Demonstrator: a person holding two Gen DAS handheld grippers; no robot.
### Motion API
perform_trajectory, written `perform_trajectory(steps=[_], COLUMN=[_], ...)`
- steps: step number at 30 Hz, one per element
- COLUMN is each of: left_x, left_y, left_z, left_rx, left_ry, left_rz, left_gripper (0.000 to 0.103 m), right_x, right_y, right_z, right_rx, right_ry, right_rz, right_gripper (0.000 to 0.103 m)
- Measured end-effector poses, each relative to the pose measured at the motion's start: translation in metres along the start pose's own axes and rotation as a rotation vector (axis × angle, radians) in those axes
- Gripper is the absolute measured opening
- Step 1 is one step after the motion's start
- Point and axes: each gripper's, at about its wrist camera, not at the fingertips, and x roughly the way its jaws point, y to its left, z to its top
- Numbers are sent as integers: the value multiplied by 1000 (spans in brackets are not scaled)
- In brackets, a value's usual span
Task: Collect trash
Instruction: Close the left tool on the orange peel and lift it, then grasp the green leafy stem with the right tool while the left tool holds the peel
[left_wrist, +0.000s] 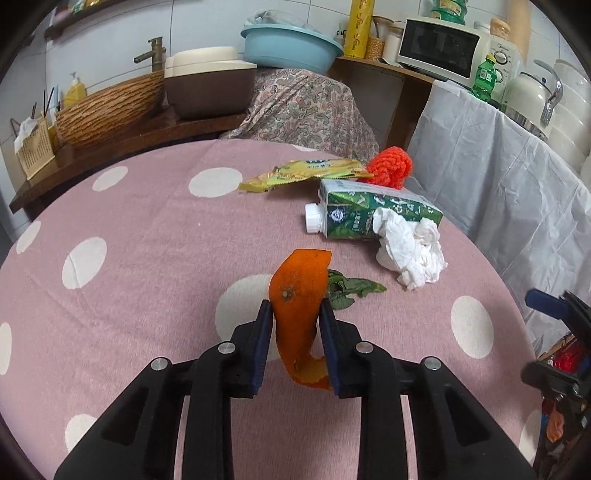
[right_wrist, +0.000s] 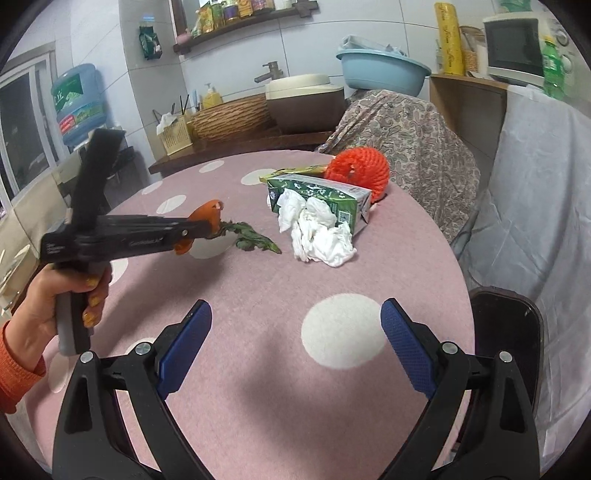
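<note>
My left gripper (left_wrist: 295, 310) is shut on an orange peel (left_wrist: 299, 295) and holds it just above the pink dotted tablecloth (left_wrist: 147, 240). It also shows in the right wrist view (right_wrist: 212, 223) with the peel (right_wrist: 208, 212). A green leaf (left_wrist: 351, 288) lies behind the peel. A green drink carton (left_wrist: 369, 214), a crumpled white tissue (left_wrist: 410, 251), a yellow wrapper (left_wrist: 303, 171) and an orange net (left_wrist: 391, 168) lie further back. My right gripper (right_wrist: 295, 325) is open and empty over the near part of the table.
A dark bin (right_wrist: 506, 332) stands at the table's right edge. White cloth (left_wrist: 498, 177) covers furniture on the right. A paisley-covered item (left_wrist: 306, 107) sits behind the table. A counter with a woven basin (left_wrist: 110, 107) runs along the back left.
</note>
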Motion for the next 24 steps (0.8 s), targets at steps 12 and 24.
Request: perform_trajectory(steps=[12,24], left_x=[-3,-25], left_y=[19,33], left_z=[-21,-39], left_rx=[-67,-77], left_ry=[36,22], left_rz=[-31,-28], left_gripper=[33,56], right_x=[22,64], right_y=[16,64], right_z=[17,30], right_rx=[-13,-276], right_ry=[19,113], right_rz=[37,163], right_gripper=[92,90])
